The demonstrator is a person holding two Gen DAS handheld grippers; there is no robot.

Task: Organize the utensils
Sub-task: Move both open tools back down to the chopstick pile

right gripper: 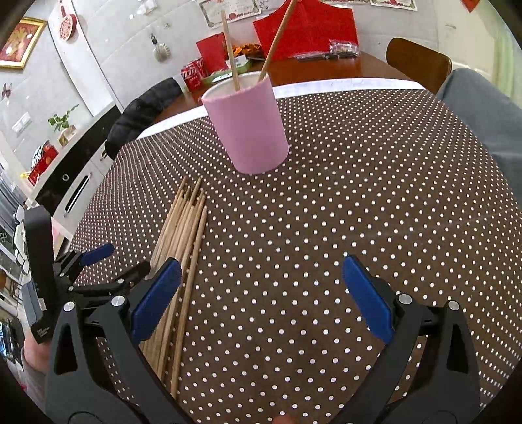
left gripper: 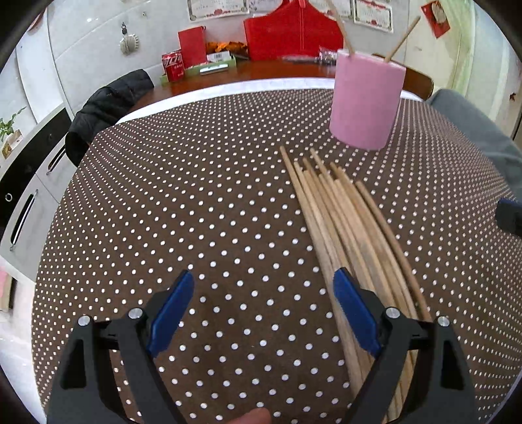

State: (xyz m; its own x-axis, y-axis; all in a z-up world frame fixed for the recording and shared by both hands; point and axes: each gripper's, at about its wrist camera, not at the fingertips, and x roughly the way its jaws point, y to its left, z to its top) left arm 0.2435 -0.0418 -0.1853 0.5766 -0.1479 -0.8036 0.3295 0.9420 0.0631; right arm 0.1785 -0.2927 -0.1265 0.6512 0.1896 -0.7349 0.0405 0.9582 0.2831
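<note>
Near the middle of the table (left gripper: 195, 195), a bundle of chopsticks (left gripper: 342, 228) lies flat, just short of the pink cup (left gripper: 367, 101) already holding two. Left gripper (left gripper: 261, 310) and right gripper (right gripper: 261, 293) both stand apart, empty. Next probably comes pinching one stick cleanly off the pile.

Well beyond the open jaws, on the far wooden table, a red soda can (left gripper: 173, 67) carries white script in the Coca-Cola style, too blurred to spell out. The framed certificates (left gripper: 215, 8) on the wall behind it show lines of print, but nothing is legible. The small white lettering on the black device (right gripper: 40, 332) left of the jaws is unreadable too.
</note>
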